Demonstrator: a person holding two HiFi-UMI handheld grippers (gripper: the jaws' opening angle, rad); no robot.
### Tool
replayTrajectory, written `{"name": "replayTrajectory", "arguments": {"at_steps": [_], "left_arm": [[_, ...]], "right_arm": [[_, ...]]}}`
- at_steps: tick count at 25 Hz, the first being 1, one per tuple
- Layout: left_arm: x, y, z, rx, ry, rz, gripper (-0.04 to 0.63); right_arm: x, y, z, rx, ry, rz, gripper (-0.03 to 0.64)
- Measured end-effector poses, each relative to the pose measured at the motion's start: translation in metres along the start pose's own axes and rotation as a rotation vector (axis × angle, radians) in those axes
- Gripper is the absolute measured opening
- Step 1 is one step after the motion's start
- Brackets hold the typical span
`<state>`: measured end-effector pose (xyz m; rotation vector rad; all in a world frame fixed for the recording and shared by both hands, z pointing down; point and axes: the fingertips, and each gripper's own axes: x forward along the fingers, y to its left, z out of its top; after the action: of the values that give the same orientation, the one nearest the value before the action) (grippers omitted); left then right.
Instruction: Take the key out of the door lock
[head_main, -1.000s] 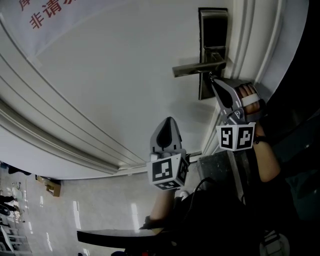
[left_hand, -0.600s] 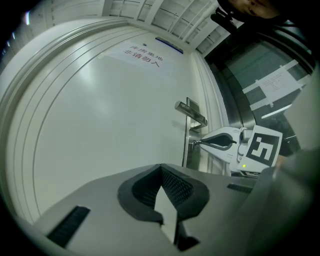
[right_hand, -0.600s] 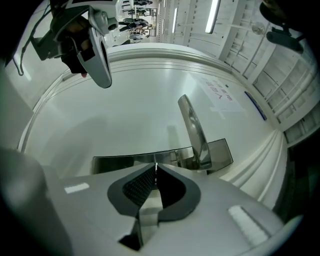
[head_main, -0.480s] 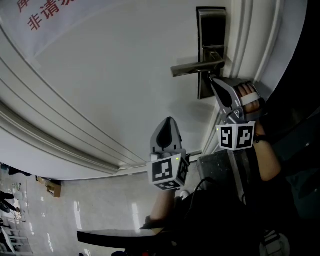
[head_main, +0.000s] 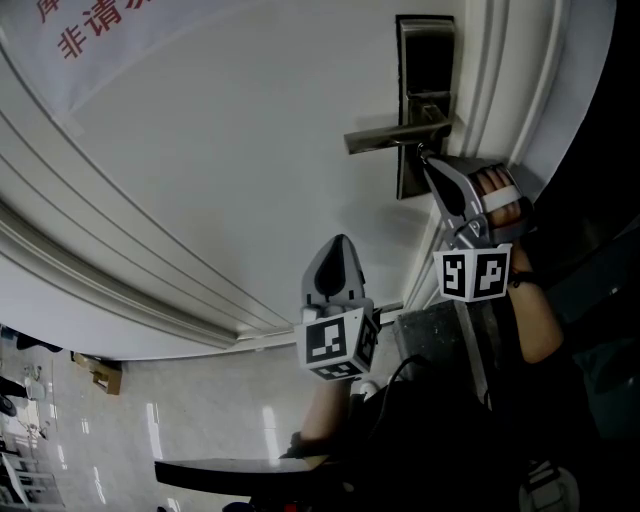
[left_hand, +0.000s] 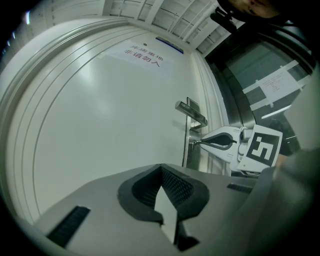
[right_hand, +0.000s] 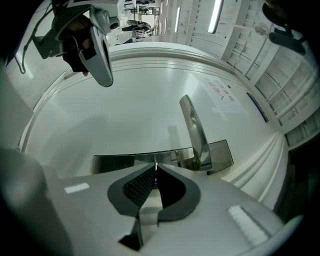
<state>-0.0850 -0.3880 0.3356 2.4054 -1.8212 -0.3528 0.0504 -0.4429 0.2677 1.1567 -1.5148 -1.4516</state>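
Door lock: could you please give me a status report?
Right gripper shut on key at door lock. Left gripper shut, empty, away from lock. Handle just above the key.

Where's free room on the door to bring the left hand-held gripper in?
Free: bare door panel between the handle and the left hand-held gripper. Crowded: the lower end of the lock plate, where the right hand-held gripper pinches the key.

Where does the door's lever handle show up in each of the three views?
Head view: lever handle at upper right, running leftward from the lock plate.
Left gripper view: handle right of centre, small, sticking out from the plate, which is seen edge-on.
Right gripper view: handle centre right, rising from the plate.
Shared landmark: the dark metal lock plate that carries the handle.
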Motion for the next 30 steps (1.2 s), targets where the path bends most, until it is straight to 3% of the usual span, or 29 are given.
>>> {"name": "replayTrajectory", "arguments": {"at_steps": [30], "left_arm": [[-0.006, 0.005, 0.013, 0.025, -0.009, 0.001, 0.0]], "right_arm": [[0.0, 0.002, 0.0, -0.078, 0.026, 0.016, 0.009]]}}
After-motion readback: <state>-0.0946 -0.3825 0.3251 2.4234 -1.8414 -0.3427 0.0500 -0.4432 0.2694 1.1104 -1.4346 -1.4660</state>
